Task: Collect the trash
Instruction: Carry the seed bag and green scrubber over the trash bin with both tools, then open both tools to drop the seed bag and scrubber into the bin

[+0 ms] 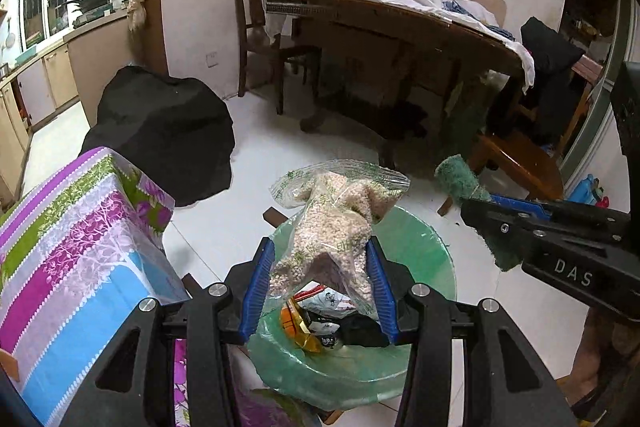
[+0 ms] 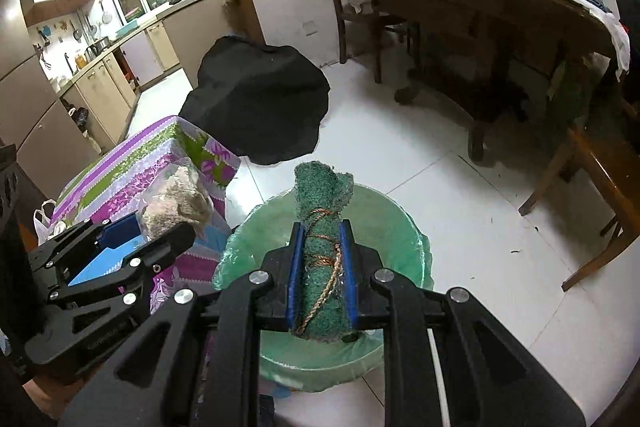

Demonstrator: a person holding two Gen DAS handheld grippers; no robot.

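Observation:
My left gripper (image 1: 320, 247) is shut on a clear plastic bag of pale granules (image 1: 336, 223) and holds it over a bin lined with a green bag (image 1: 424, 247). Wrappers (image 1: 320, 319) lie in the bin's bottom. My right gripper (image 2: 322, 227) is shut on a rolled green scouring pad tied with brown string (image 2: 324, 247), held above the same bin (image 2: 392, 227). In the left wrist view the right gripper (image 1: 480, 219) enters from the right with the green roll (image 1: 460, 179). In the right wrist view the left gripper (image 2: 160, 227) holds the bag (image 2: 176, 199) at the left.
A table with a striped floral cloth (image 1: 80, 247) stands just left of the bin. A black covered object (image 1: 160, 131) sits on the white tile floor behind it. A big wooden table (image 1: 400, 27), chairs (image 1: 256, 27) and a low wooden stool (image 1: 516, 159) lie beyond.

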